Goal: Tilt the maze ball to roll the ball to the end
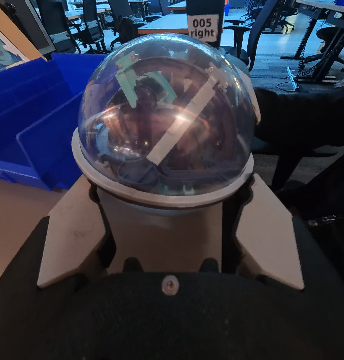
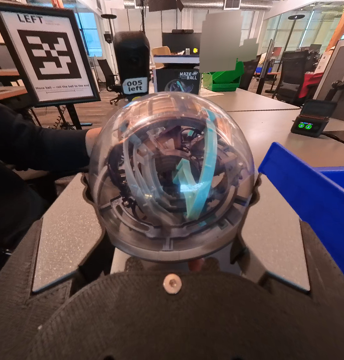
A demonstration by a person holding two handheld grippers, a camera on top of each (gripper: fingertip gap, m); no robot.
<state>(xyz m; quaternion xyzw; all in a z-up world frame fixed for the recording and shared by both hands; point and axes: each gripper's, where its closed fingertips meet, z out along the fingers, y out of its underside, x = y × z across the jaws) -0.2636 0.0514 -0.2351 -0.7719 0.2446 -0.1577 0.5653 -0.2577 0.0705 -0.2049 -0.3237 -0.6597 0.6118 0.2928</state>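
The maze ball point(image 1: 165, 116) is a clear sphere with a white rim band and coloured tracks inside. It fills the left wrist view, wedged between my left gripper's point(image 1: 171, 191) two fingers point(image 1: 75, 224), whose tips press on the rim band at each side. In the right wrist view the maze ball point(image 2: 171, 175) sits between my right gripper's point(image 2: 170, 185) fingers point(image 2: 70, 224), which press on its sides. The grippers hold it from opposite sides: the right gripper point(image 1: 204, 23) shows behind the ball, and so does the left gripper point(image 2: 131, 62). I cannot find the small ball inside.
A blue bin point(image 1: 31, 116) stands close beside the ball, also in the right wrist view point(image 2: 313, 185). A person's dark sleeve point(image 2: 31, 144) reaches in from the left. On the grey table point(image 2: 264, 120) are a framed sign point(image 2: 46, 54), the toy's box point(image 2: 177, 79), green bins point(image 2: 223, 79) and a small device point(image 2: 311, 120).
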